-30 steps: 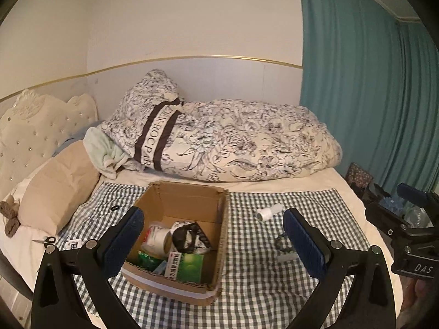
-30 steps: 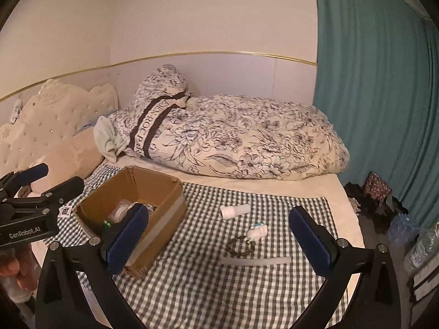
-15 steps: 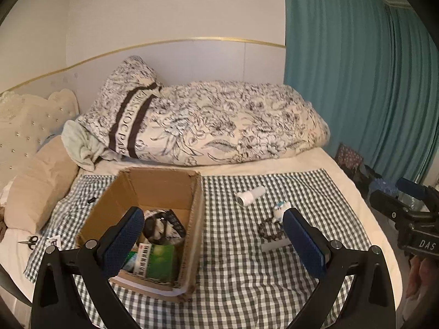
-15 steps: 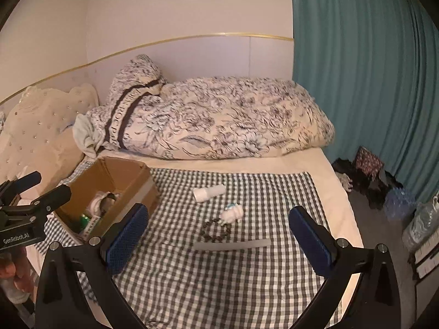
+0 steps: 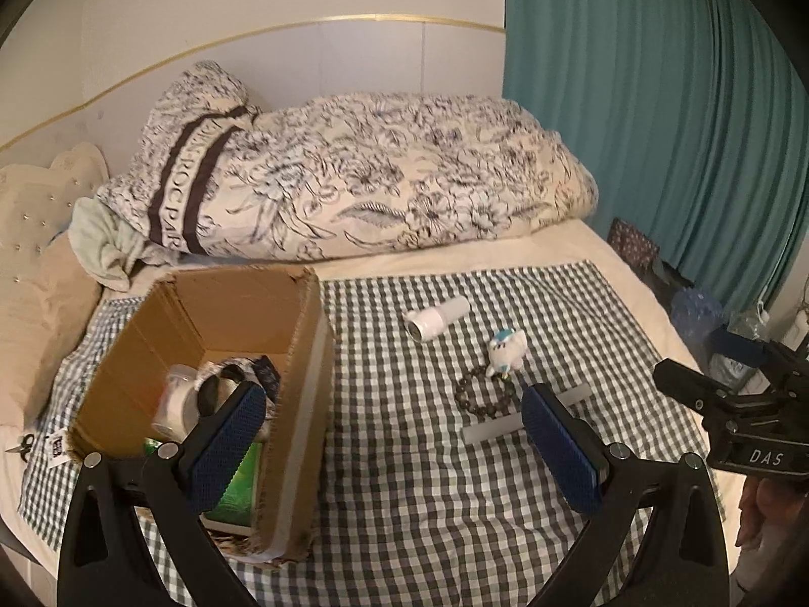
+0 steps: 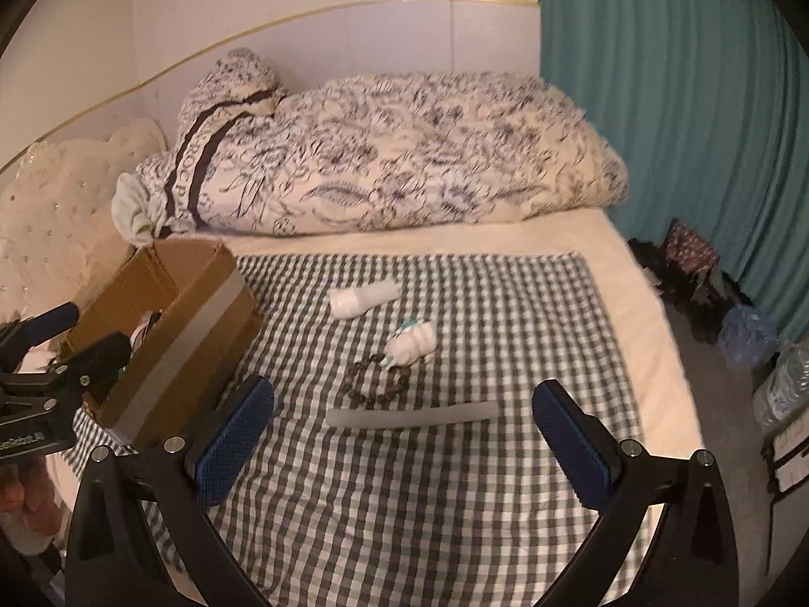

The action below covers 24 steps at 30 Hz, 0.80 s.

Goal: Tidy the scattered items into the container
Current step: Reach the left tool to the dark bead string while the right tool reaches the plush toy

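Right gripper (image 6: 402, 442) spread wide and empty, hovering near the flat grey strip (image 6: 412, 415); left gripper (image 5: 394, 447) likewise released, near the cardboard box (image 5: 298, 389) at left. Just beyond, bead bracelet (image 6: 374, 384) touching small plush toy (image 6: 412, 346), white bottle (image 6: 361, 298) farther. Probably light: strip stiff and thin, best pinched across its middle; bottle likely to roll.

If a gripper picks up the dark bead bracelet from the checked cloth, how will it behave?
The bead bracelet is a loop of separate beads, so it will probably droop and swing from one pinch. The round beads may slip between flat pads. It touches the small white toy, which might get nudged.
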Tool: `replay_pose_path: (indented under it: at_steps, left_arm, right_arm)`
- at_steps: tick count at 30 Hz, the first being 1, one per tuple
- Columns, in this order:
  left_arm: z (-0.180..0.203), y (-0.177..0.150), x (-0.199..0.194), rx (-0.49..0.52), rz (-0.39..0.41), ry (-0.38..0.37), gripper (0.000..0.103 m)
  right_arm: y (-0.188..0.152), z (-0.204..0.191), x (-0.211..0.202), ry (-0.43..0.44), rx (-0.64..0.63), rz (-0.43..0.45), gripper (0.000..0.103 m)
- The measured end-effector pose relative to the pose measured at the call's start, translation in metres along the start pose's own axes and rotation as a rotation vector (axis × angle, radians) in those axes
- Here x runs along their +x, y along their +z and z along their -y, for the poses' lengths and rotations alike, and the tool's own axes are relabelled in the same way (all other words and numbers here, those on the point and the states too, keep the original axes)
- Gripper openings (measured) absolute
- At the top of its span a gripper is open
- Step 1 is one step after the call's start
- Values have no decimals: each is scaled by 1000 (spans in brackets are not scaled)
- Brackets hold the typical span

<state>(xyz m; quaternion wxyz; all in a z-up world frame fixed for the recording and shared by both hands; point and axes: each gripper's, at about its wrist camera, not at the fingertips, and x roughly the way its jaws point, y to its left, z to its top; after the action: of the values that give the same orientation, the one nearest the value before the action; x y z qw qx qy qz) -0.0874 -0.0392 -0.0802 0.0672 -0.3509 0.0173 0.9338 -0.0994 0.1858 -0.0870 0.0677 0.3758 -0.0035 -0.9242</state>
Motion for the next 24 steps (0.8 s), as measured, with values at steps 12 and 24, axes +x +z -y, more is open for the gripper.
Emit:
replay_pose_path:
  at_steps: [12,24]
  left_arm:
    - [3,-12,67,-14,-96,1,103]
    - [2,-24,129,-27,-125,49,103]
  right_arm:
    - [-6,9,72,23,-9,-99,103]
    - [3,18,152,33,30,-166,103]
